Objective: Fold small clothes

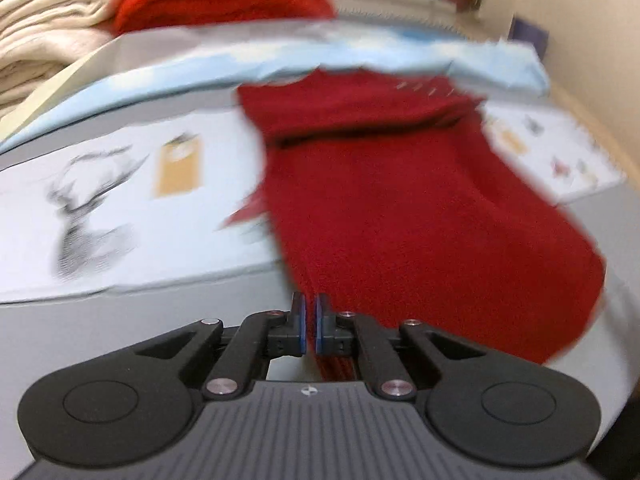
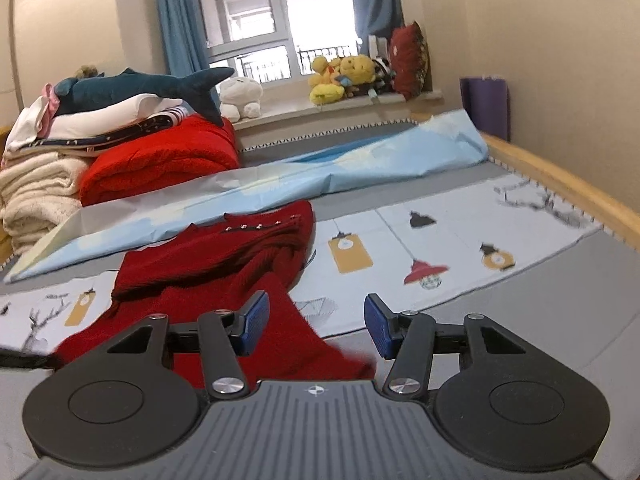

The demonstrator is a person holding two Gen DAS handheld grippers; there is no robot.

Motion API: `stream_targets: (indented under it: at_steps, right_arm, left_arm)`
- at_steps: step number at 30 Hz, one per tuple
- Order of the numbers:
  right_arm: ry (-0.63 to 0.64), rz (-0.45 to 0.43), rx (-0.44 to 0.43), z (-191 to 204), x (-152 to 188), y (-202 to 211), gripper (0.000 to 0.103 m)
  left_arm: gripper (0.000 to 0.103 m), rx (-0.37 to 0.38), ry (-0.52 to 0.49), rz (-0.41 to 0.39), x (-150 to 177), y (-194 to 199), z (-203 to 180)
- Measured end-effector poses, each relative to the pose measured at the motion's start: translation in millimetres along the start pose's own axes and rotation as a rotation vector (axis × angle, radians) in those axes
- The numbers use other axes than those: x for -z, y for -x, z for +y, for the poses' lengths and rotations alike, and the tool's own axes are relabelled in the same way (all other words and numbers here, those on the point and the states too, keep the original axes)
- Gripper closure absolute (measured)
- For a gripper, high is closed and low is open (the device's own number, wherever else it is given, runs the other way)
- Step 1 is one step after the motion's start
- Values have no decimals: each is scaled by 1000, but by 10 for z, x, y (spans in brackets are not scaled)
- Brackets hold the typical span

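A dark red knitted garment (image 1: 400,200) lies on the bed sheet (image 1: 120,160), partly folded over at its far end. My left gripper (image 1: 310,312) is shut on the garment's near ribbed hem; the red knit passes between the blue pads. The left wrist view is blurred by motion. In the right wrist view the same garment (image 2: 224,264) lies left of centre, with a row of small buttons near its far edge. My right gripper (image 2: 316,328) is open and empty, with its left finger (image 2: 256,320) over the garment's near right corner.
A light blue sheet (image 2: 320,176) lies crumpled across the bed beyond the garment. A red blanket (image 2: 168,160), cream towels (image 2: 36,196) and a plush shark (image 2: 140,88) are stacked at the far left. A wooden bed rail (image 2: 560,184) runs along the right. Plush toys (image 2: 344,76) sit on the windowsill.
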State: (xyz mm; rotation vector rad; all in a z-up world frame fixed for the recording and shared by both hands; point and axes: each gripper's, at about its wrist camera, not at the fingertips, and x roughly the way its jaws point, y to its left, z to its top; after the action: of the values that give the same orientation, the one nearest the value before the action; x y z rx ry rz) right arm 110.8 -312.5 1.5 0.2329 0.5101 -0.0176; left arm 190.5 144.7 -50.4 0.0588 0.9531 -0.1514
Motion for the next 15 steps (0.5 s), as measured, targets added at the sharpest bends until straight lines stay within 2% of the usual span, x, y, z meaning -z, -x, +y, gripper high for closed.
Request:
stream_targets:
  at_steps: [2,4,5,7,8,9,11,15]
  right_arm:
    - [-30,26,2,-15,20,-50,51]
    - [-50,60,8,-3,46,-134,54]
    - [-58,79,9,11,64,-186,55]
    - [-73,129,5,70,114,-322,55]
    - [-74,166,0,118,153,-414,55]
    - [-71,207,-9,172,203,-510,55]
    - [-65,311,-28,297,326,-745,55]
    - [-24,481,-12,550,577,-1150,54]
  left_arm:
    - [103,-14,5,54,186,26,278]
    - [103,-80,35,92,394,-28,487]
    - [103,-65,89,96,504,-62,598]
    - [103,23,252,154,662,-119,847]
    - [100,61,294,146,659,-95,899]
    - [95,90,302,103,625,-58,909]
    - [67,121,271,65,596,-60,856]
    - [65,142,256,119,475,-329,745]
